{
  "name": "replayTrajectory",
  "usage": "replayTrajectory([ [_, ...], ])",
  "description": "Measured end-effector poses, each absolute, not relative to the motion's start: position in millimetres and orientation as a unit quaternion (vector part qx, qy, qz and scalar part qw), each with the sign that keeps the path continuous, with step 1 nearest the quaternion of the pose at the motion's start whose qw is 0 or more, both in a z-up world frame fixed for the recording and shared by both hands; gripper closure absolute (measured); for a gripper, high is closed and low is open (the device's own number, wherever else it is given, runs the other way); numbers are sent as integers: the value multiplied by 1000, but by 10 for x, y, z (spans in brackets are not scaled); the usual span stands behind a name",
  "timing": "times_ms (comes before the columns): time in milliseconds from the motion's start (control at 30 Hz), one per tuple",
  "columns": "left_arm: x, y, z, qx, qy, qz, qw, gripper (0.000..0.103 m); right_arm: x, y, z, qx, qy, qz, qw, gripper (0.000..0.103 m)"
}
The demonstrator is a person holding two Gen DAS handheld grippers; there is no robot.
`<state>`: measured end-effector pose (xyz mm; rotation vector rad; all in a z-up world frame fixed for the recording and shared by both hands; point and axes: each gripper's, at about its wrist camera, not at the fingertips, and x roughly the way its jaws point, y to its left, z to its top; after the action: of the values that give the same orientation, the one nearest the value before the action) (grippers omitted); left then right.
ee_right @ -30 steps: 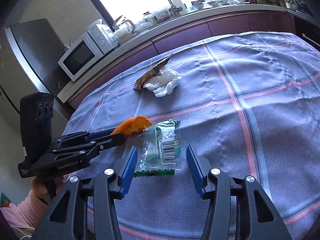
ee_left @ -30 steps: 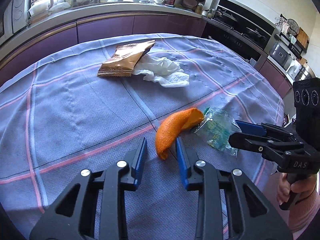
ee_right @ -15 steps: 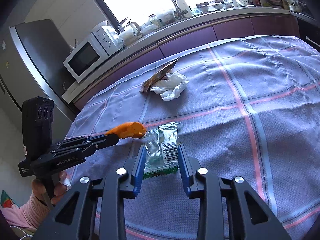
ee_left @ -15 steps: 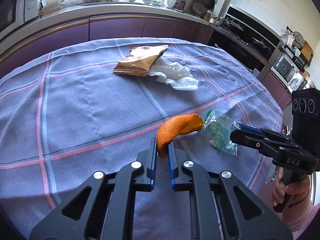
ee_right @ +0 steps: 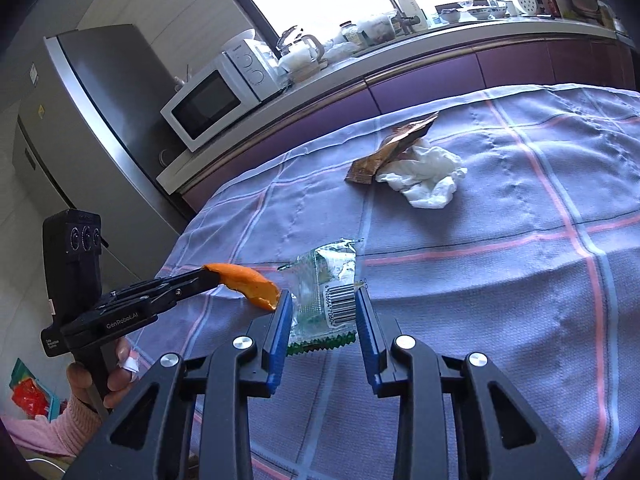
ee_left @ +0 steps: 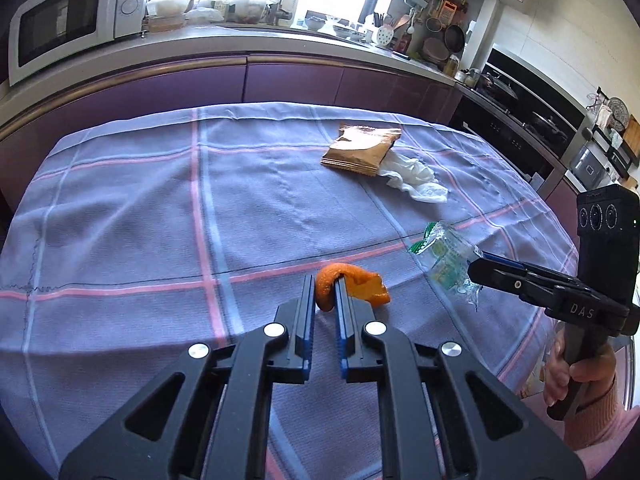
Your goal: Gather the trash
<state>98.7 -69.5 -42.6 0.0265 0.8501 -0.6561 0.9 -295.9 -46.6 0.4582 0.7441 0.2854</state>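
Observation:
My left gripper is shut on an orange peel and holds it above the checked tablecloth; the peel also shows in the right wrist view. My right gripper is shut on a clear green snack wrapper with a barcode and holds it lifted off the cloth; the wrapper also shows in the left wrist view. A brown foil packet and a crumpled white tissue lie together on the far part of the cloth.
A purple kitchen counter curves behind the table, with a microwave and kettle on it. A fridge stands at the left. An oven sits at the right.
My left gripper closed on the orange peel and lifted it. My right gripper narrowed onto the green wrapper and raised it off the cloth.

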Motion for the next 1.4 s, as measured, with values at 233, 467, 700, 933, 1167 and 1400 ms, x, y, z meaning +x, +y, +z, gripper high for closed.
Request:
replayTrajectory([
  [233, 885, -320, -412, -2, 398, -286, 872, 94, 115, -2672, -423, 213, 363, 170, 891, 73],
  [467, 806, 26, -438, -12, 397, -257, 881, 94, 220, -2415, -394, 205, 366, 201, 885, 73],
  [700, 720, 171, -532, -22, 403, -264, 876, 89, 298, -2210, -437, 201, 377, 221, 876, 73],
  [933, 718, 156, -650, -23, 403, -270, 874, 80, 316, -2140, -474, 203, 385, 222, 872, 73],
  [1167, 738, 181, -695, -29, 407, -259, 876, 92, 333, -2170, -480, 207, 386, 218, 872, 73],
  [1400, 699, 164, -709, -26, 412, -271, 870, 89, 357, -2176, -496, 210, 388, 221, 870, 73],
])
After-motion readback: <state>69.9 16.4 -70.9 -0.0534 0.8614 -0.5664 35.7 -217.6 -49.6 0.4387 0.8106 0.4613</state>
